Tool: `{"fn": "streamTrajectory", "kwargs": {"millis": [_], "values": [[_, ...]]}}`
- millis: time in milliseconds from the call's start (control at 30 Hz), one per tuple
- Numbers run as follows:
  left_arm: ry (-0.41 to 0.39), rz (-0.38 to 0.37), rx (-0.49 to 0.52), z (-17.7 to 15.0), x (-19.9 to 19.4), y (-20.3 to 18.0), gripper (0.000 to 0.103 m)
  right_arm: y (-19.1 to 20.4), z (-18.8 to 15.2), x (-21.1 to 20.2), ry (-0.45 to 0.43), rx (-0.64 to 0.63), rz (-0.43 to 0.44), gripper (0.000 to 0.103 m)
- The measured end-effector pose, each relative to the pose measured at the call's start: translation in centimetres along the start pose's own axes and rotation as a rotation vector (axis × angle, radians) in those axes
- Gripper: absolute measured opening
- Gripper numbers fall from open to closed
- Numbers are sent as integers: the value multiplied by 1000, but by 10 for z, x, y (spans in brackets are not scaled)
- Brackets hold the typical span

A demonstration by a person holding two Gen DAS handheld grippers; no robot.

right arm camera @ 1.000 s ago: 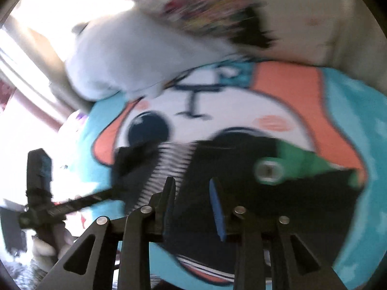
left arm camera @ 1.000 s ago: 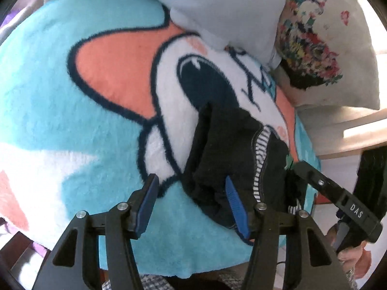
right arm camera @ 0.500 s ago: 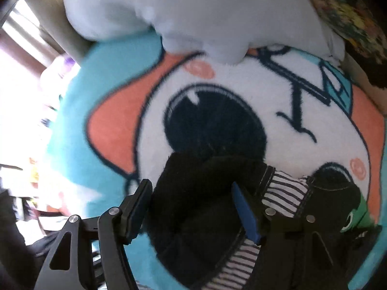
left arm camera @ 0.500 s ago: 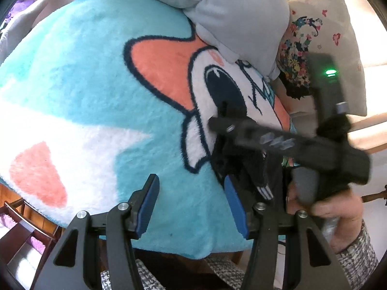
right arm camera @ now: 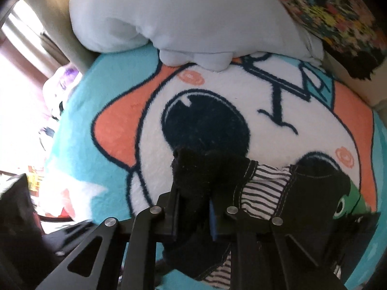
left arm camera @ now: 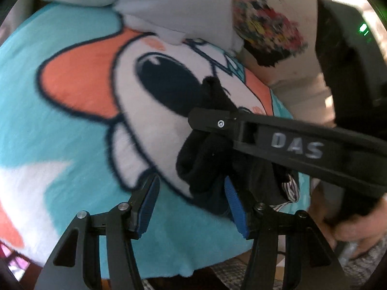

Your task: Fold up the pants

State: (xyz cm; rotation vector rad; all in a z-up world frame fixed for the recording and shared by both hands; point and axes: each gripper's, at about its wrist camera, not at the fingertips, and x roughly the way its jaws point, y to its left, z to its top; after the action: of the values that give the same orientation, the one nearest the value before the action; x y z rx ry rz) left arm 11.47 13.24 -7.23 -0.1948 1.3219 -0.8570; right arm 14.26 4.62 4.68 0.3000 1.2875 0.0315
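the left gripper [left arm camera: 191,199] hangs with jaws spread wide, gripping nothing; the right gripper [right arm camera: 193,213] is clamped on black cloth.

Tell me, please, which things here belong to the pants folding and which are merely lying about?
In the job: black pants; right gripper, shut on them; left gripper, open.
Lying about: cartoon blanket underneath; pale grey pillow; floral cushion.
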Motion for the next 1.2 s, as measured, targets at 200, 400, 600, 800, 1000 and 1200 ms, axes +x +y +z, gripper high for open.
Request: {"fn": "streamTrajectory", "kwargs": {"millis": [200,400,600,800,1000,1200], "values": [[1,-45,59,4,-5,-39,22,-28,-4,-35,-55,62,81,19],[12,-107,101,3,-8,-91,23,-66,-18,-79,-139,136,173,19],[43,-144,131,-6,1,-139,31,-145,-58,-116,-206,267,229,19],[29,-108,78,-7,6,-144,36,-226,-101,-126,-248,420,251,19],[52,-36,62,-13,22,-156,36,-267,-122,-112,-219,443,178,38],[94,-3,111,-20,52,-176,38,-293,-139,-150,-335,507,79,44]]}}
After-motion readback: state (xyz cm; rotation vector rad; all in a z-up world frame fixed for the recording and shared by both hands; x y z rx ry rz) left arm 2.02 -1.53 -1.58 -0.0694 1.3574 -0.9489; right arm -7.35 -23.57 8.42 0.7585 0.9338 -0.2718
